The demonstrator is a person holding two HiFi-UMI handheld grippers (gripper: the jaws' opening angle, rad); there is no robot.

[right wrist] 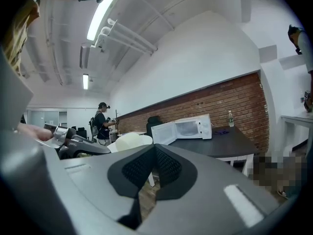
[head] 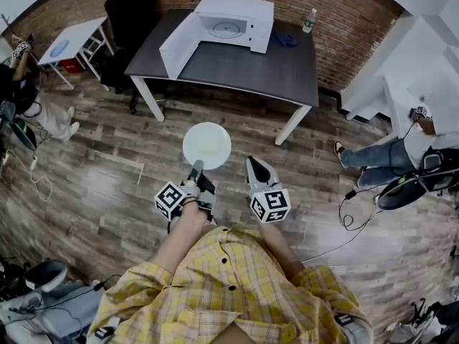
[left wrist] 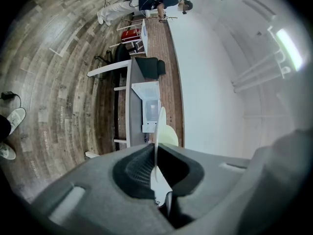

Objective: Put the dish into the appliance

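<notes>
A white round dish (head: 207, 145) hangs in the air over the wood floor, short of the table. My left gripper (head: 196, 168) is shut on its near rim; in the left gripper view the dish (left wrist: 159, 131) stands edge-on between the pads. My right gripper (head: 253, 165) floats beside it on the right, shut and holding nothing (right wrist: 154, 151). A white microwave (head: 234, 21) sits at the far side of the dark table (head: 251, 69), its door (head: 177, 45) swung wide open to the left, with a glass turntable inside. The microwave (right wrist: 186, 128) also shows ahead in the right gripper view.
A bottle (head: 308, 21) and a blue cloth (head: 285, 39) lie on the table's far right. A black chair (head: 129, 20) stands left of the table. One person sits at the right (head: 401, 153), another at the left (head: 29, 106). Cables trail on the floor (head: 351, 213).
</notes>
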